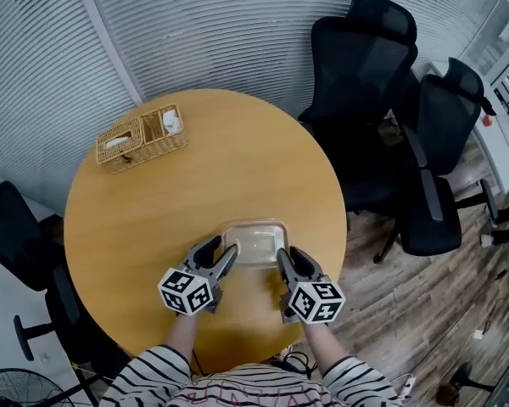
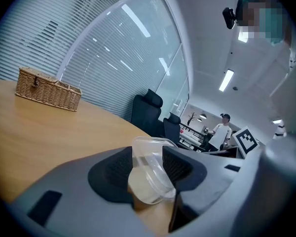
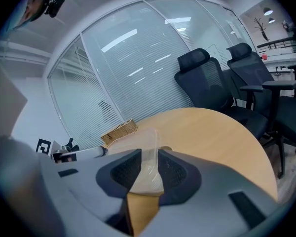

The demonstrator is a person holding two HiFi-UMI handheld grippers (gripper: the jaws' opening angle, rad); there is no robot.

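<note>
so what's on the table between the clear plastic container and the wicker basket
Nothing. In the head view, the stretch of wooden table between the clear container and the wicker basket is bare.

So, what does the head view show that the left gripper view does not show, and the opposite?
Only the head view: striped sleeves, the wood floor, and the right gripper closed on the container. Only the left gripper view: a standing person far away and ceiling lights. Both: the container held by the left gripper, the basket, the round table, and black chairs.
</note>
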